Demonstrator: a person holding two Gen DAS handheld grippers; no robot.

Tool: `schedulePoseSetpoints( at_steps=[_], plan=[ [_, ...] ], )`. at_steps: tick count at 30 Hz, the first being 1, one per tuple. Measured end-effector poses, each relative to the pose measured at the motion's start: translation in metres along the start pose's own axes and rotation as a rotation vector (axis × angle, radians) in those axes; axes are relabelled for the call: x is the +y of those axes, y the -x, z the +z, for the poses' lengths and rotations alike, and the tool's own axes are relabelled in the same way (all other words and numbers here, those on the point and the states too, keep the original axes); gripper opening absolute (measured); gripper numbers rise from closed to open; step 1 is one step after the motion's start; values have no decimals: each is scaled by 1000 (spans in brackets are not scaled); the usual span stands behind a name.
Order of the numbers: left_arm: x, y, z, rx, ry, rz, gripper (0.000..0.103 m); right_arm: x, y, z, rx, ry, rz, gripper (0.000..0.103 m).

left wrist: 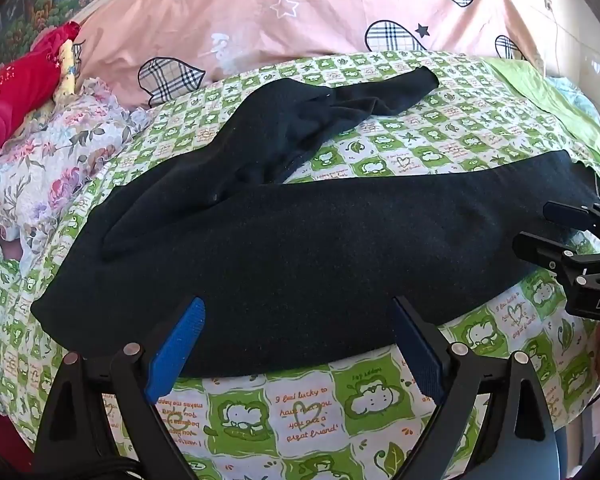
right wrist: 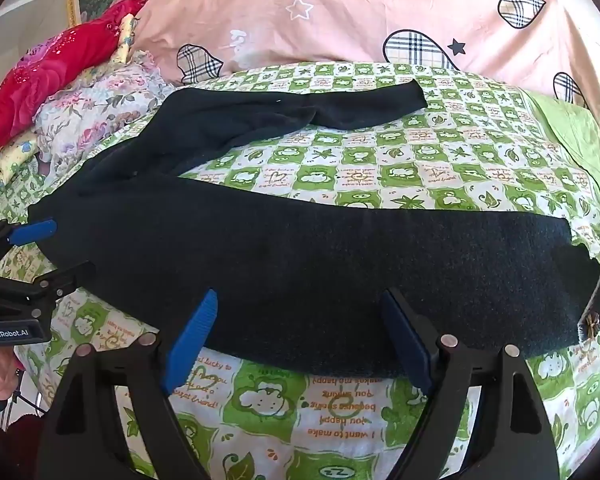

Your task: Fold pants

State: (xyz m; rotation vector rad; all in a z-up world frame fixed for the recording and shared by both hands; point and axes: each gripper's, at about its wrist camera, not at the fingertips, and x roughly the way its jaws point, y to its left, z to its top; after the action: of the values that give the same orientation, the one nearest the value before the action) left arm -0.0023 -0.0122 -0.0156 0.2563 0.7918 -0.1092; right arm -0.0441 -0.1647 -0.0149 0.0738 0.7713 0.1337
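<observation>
Black pants point(left wrist: 300, 248) lie spread on the green-checked bed sheet point(left wrist: 300, 412). One leg runs across the front, the other angles to the back right point(left wrist: 380, 92). My left gripper point(left wrist: 296, 312) is open, its blue fingers just above the near edge of the front leg, holding nothing. My right gripper point(right wrist: 300, 308) is open over the near edge of the same leg point(right wrist: 340, 272), further right, toward the end with a small brown decoration point(right wrist: 590, 322). Each gripper shows in the other's view, the right gripper point(left wrist: 540, 228) at right and the left gripper point(right wrist: 56, 246) at left, both open.
A pink quilt with plaid hearts point(left wrist: 320, 20) lies along the back. A floral cloth point(left wrist: 60, 160) and red clothing point(left wrist: 16, 96) are piled at the back left. A light green cloth point(right wrist: 572, 132) lies at the right. The bed's near edge is right below the grippers.
</observation>
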Motion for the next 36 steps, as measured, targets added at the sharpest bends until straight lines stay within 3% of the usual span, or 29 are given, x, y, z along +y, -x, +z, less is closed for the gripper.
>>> schedulePoseSetpoints(
  at_steps=[36],
  plan=[
    [0,0,4,-4,-3,-26,93,6,8,2,-8,-1,8,84]
  ],
)
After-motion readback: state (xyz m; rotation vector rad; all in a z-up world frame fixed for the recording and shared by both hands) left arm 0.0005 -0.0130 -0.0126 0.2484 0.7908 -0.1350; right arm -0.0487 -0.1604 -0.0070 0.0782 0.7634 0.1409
